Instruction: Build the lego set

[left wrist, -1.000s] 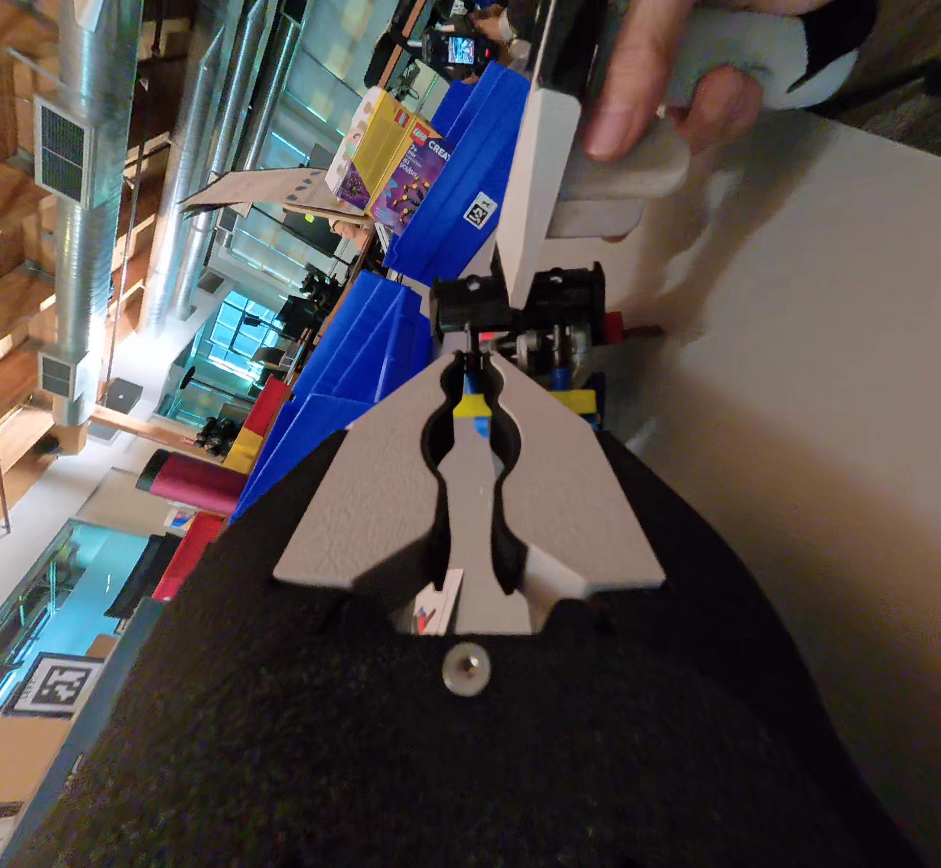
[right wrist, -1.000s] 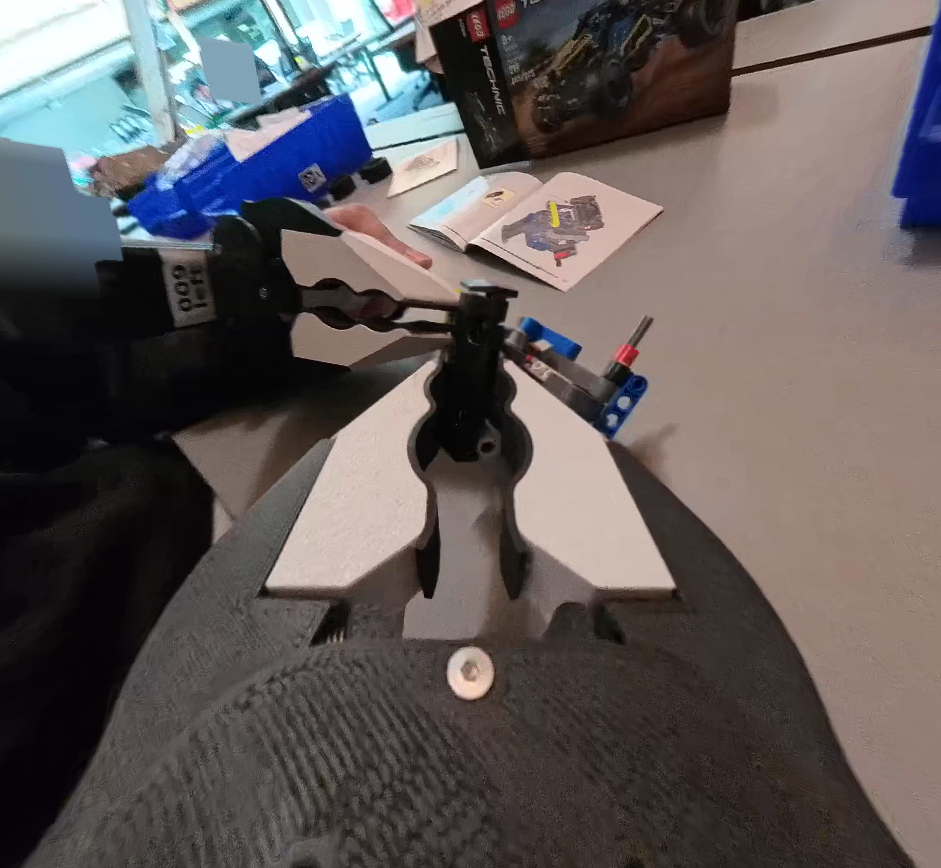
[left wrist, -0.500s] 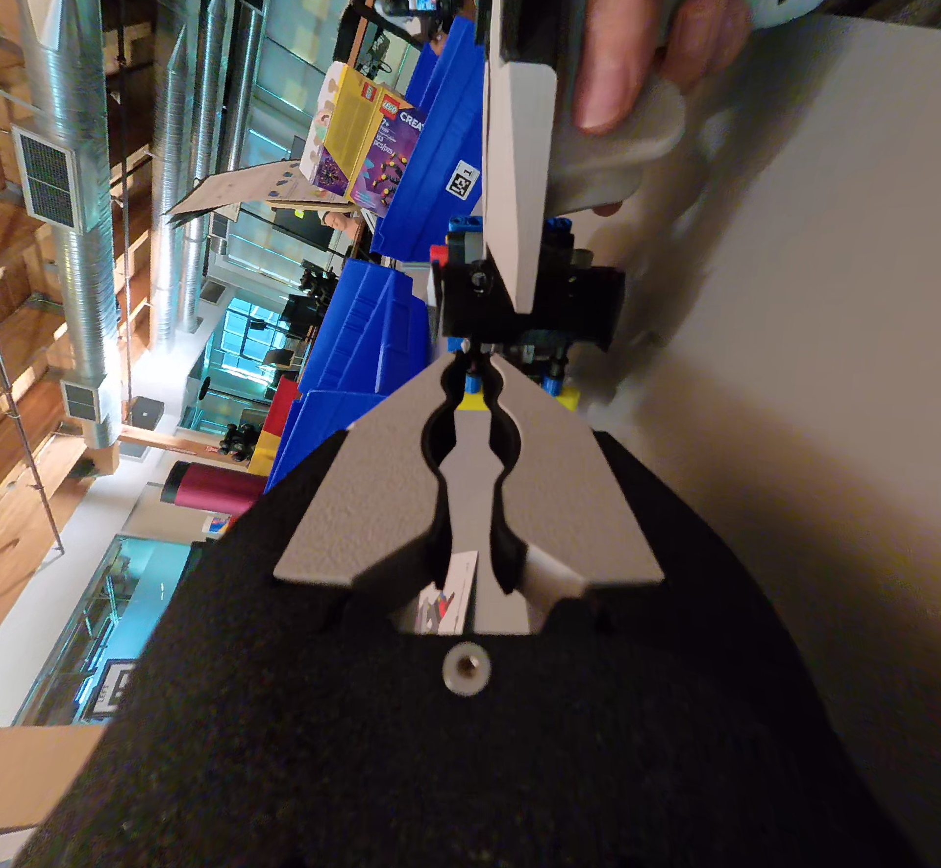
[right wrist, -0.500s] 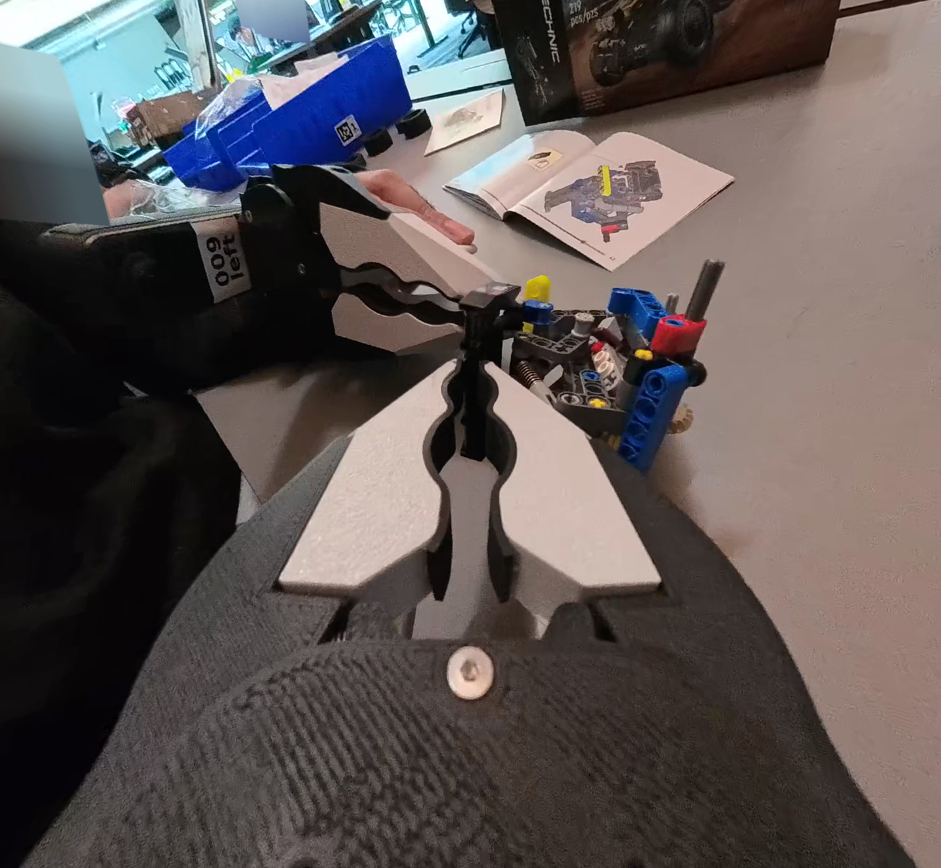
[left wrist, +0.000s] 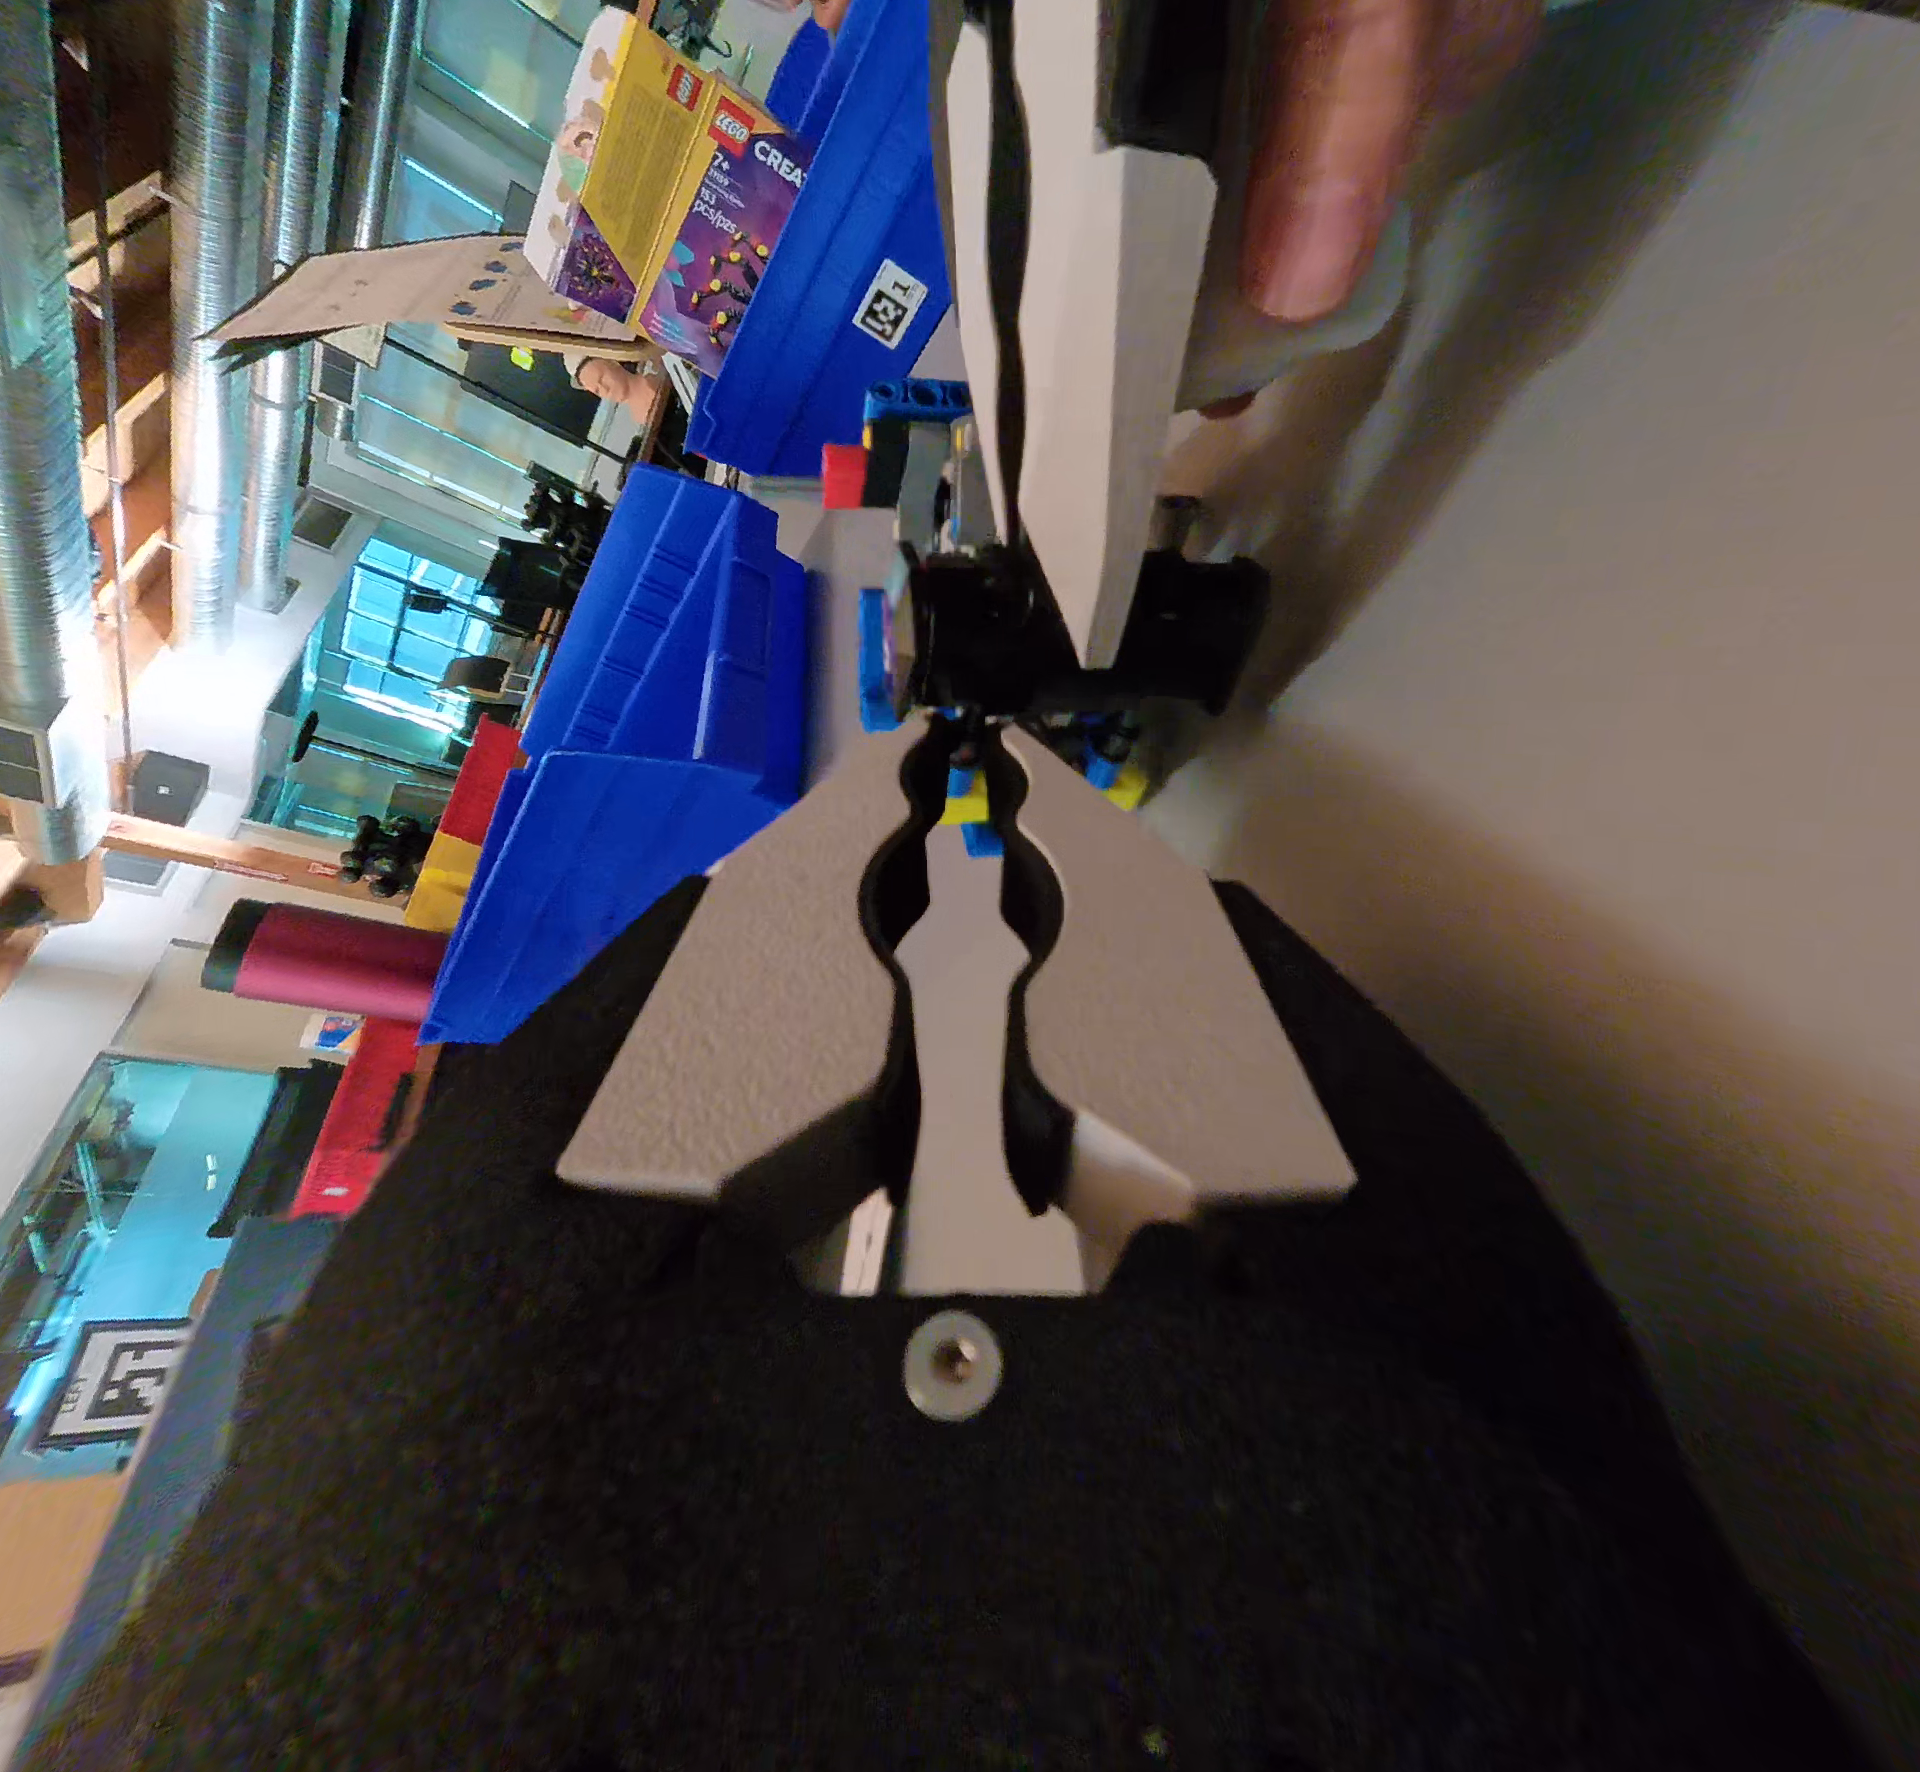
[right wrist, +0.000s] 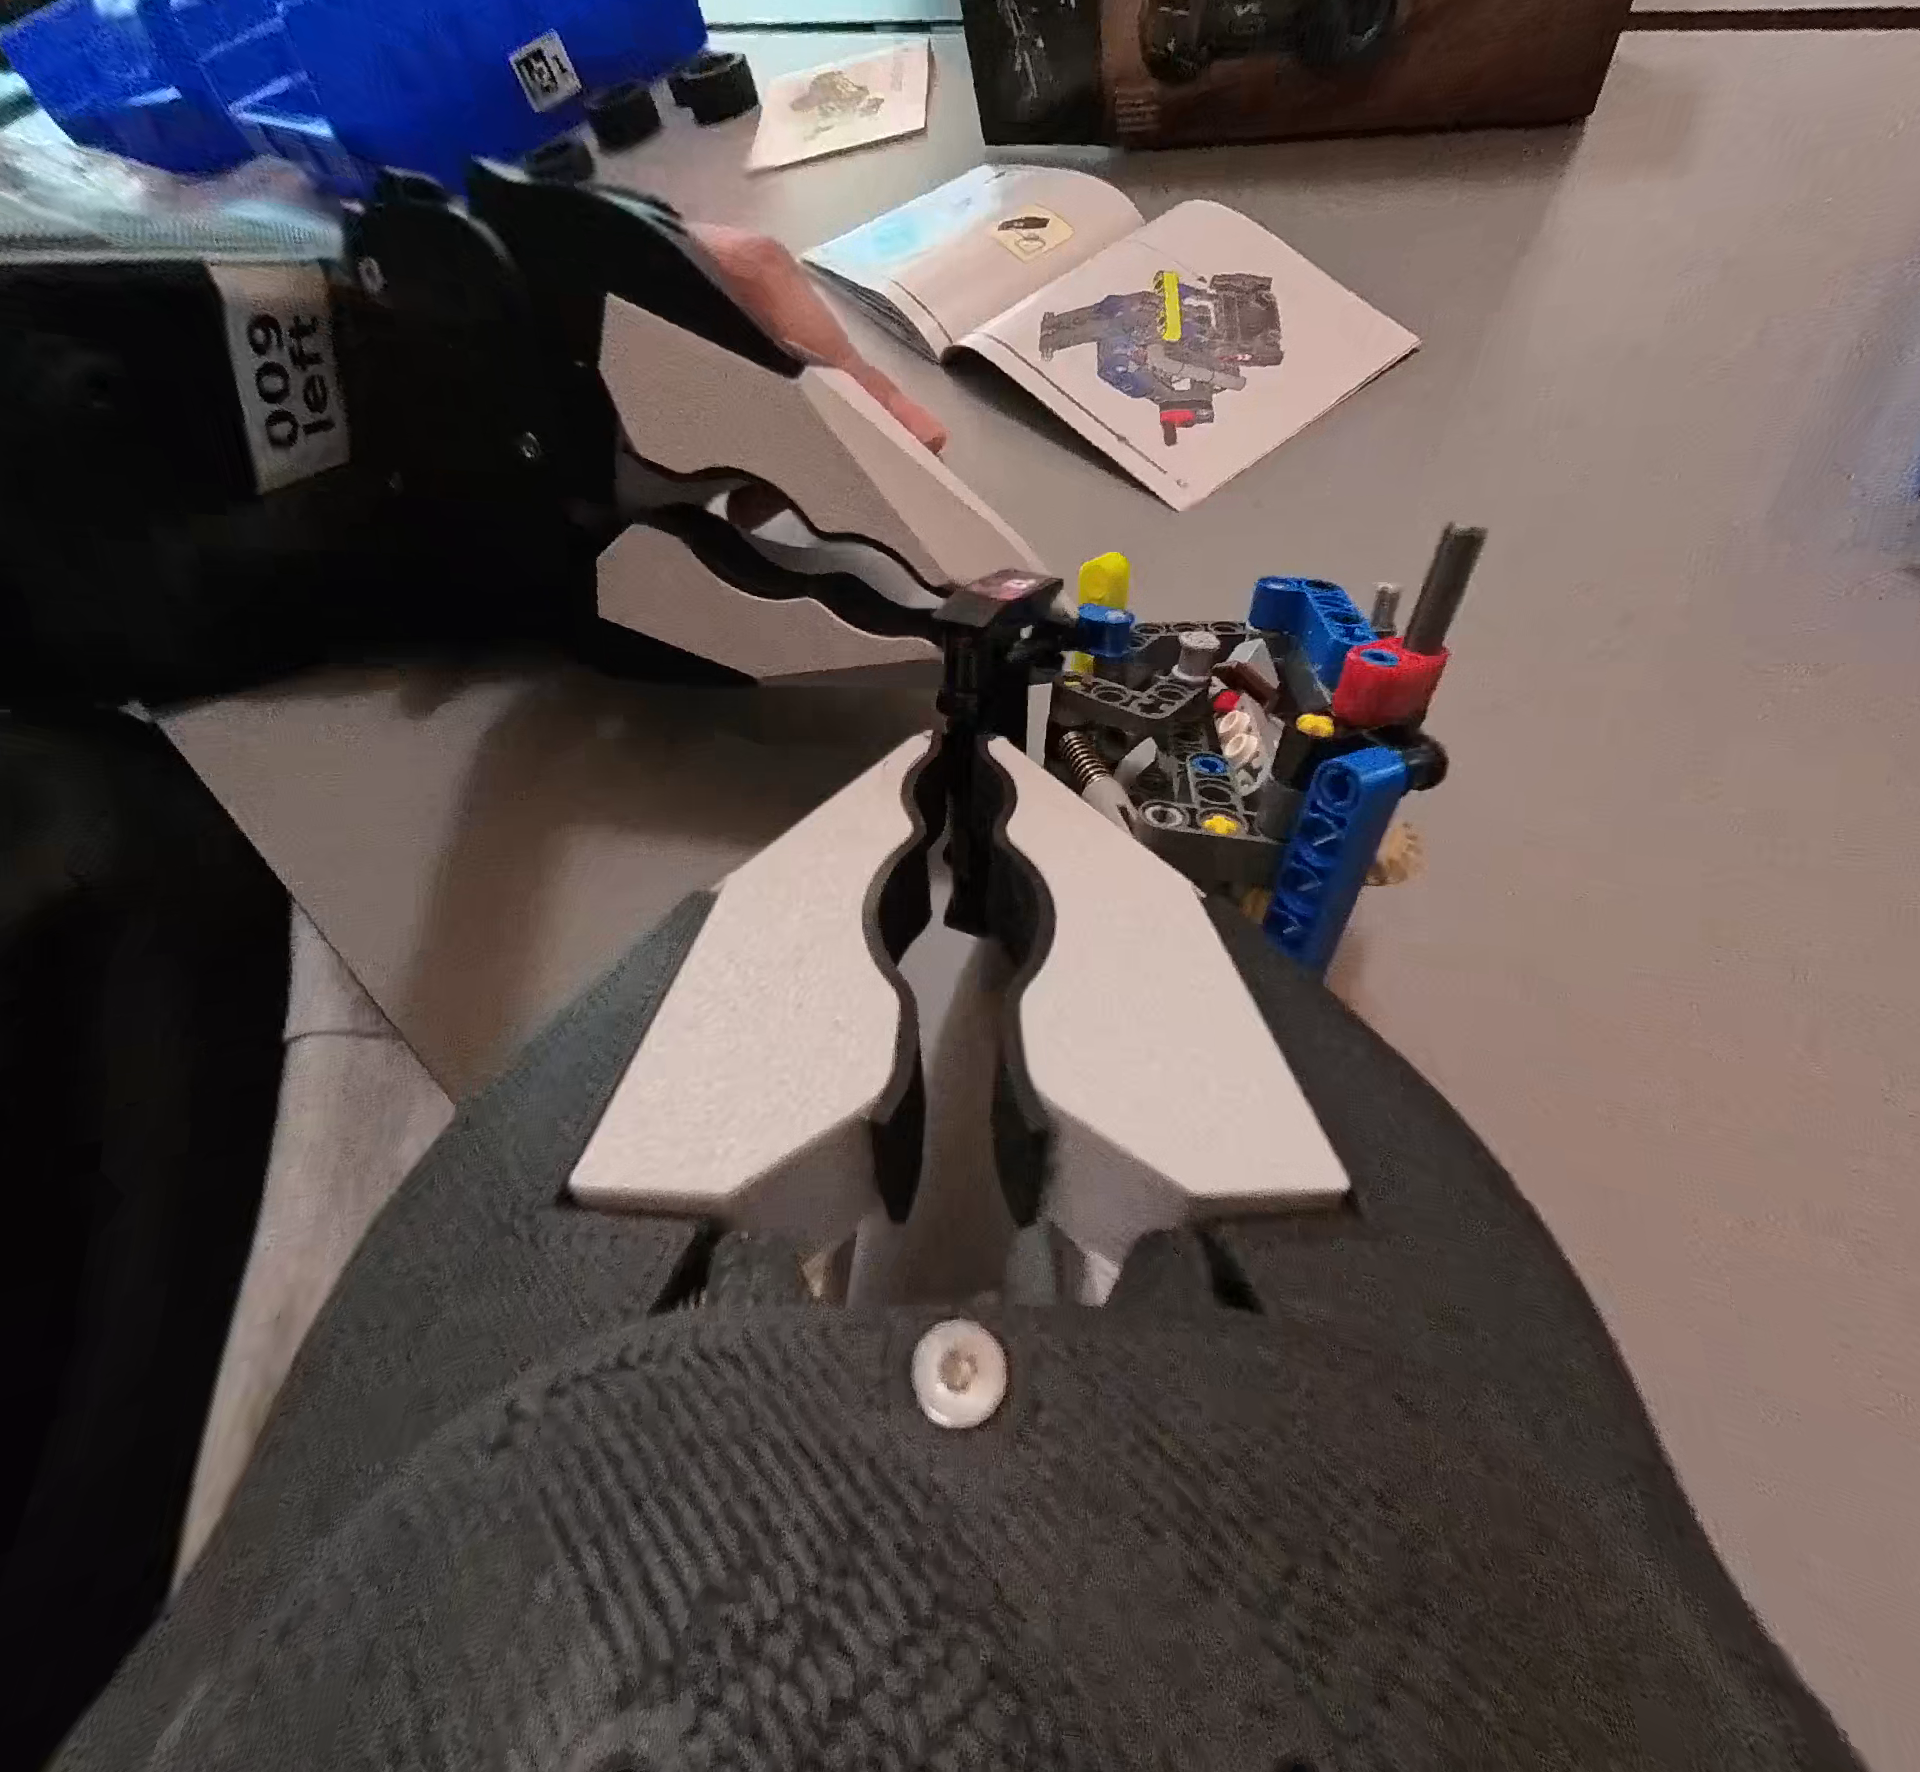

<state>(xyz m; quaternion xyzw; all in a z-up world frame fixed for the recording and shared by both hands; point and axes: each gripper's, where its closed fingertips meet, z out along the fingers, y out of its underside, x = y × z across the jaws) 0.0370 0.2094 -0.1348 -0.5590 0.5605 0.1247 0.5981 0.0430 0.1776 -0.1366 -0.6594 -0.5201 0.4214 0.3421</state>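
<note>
Your right gripper [right wrist: 961,746] is clamped on the black piece [right wrist: 977,683] at the near end of the brick-built chassis [right wrist: 1247,746] on the grey table [right wrist: 1662,787]; your left gripper [left wrist: 961,735] pinches that same piece's top.

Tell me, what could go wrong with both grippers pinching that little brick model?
1. Both the right gripper and left gripper clamp the same thin black piece of the brick model; pulling apart might snap it off.
2. The model looks tilted on the table, so it may tip and shed parts.
</note>
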